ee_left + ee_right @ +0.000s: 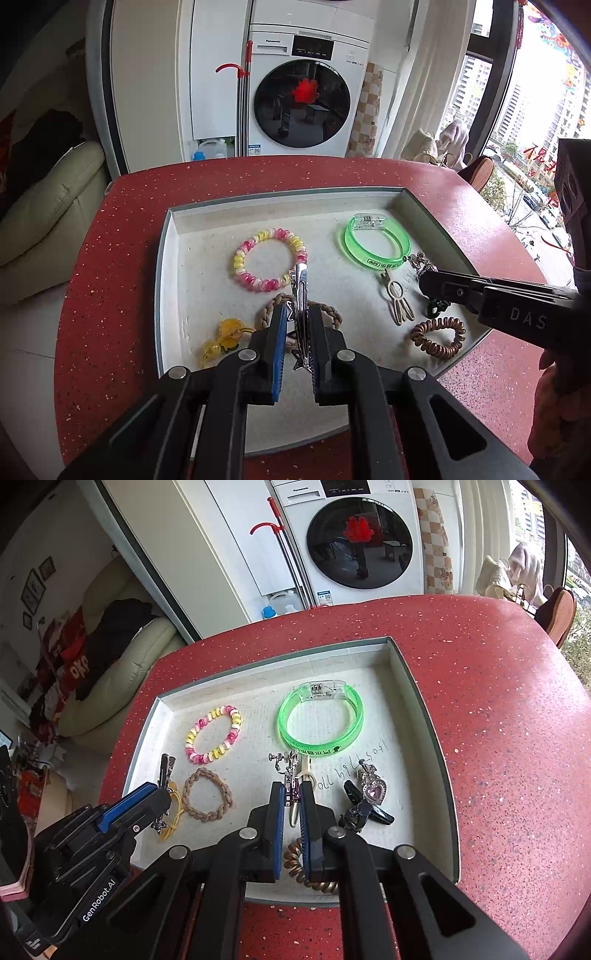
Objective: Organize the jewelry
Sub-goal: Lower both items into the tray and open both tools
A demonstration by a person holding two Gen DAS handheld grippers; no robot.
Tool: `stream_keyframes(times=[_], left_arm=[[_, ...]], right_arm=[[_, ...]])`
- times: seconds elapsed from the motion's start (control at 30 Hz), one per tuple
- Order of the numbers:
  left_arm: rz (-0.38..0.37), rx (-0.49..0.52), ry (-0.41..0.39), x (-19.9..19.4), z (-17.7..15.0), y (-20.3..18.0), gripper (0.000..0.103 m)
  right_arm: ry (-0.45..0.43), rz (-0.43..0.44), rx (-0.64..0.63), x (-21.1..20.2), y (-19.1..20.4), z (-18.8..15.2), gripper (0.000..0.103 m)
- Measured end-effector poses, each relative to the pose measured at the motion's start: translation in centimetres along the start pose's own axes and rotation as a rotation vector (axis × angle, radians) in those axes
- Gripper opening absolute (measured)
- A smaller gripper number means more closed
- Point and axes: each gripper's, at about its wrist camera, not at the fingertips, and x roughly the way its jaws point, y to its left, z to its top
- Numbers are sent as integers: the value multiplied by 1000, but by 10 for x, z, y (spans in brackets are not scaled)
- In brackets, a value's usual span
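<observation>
Silver metal hair clip (pixel 300 317) sits pinched between the blue pads of the left gripper (pixel 298 325), over the white tray (pixel 168 258) near the braided tan hair tie (pixel 325 310). It looks stiff, light and slippery, so holding its flat middle seems best. The right gripper (pixel 291 797) is closed on a small dangly purple earring (pixel 293 790), which looks tiny and easy to break.

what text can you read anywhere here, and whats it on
"Panasonic": washer, small but legible.
"DAS": right gripper body, cut off.
"GenRobot.AI": left gripper body.
"APP": green bangle; the rest of its print is unreadable.
Handwriting on the tray floor and the washer's panel and stickers: illegible.
</observation>
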Motion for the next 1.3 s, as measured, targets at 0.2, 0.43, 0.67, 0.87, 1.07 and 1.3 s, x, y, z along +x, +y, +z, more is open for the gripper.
stream_keyframes(times=[0.2,0.43,0.67,0.87,1.07,1.3], left_arm=[[12,1,7,7,0,2,30],[32,0,31,20,0,2,30],[50,24,67,33,-3,-1,30],[68,48,66,37,-6,-5,30],[85,70,65,37,-7,-9,30],[63,46,58,33,-7,-6,30]], right_arm=[[3,-4,3,9,-3,3,9],[11,-28,-16,19,-2,3,9],[26,-49,-35,31,1,0,8],[33,-60,-45,37,3,-3,8],[37,-60,-45,36,4,-2,9],[41,-26,-12,34,-3,0,24]])
